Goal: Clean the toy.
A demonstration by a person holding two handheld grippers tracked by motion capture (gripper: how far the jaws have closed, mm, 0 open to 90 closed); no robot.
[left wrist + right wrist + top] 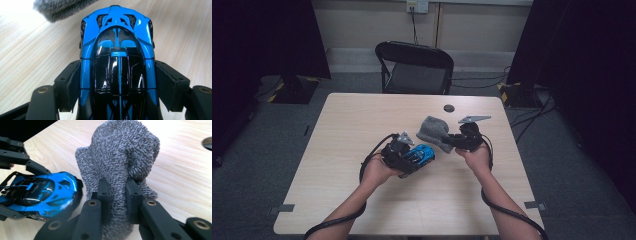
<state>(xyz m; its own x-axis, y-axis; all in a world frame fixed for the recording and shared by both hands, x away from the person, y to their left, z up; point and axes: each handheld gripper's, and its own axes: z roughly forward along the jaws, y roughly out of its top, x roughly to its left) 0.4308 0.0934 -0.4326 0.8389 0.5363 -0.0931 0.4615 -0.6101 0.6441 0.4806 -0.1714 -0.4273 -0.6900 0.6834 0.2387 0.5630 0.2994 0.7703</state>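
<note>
a: over the table (362, 130), what holds what?
b: left gripper (404, 152) squeezes the blue car (421, 154) by its sides. right gripper (451, 140) pinches the grey cloth (434, 131), just beside the car.
a: what's the job?
b: looks like wiping. next, bring cloth onto car, softly. both hands sit palm-up, tilted toward each other.
</note>
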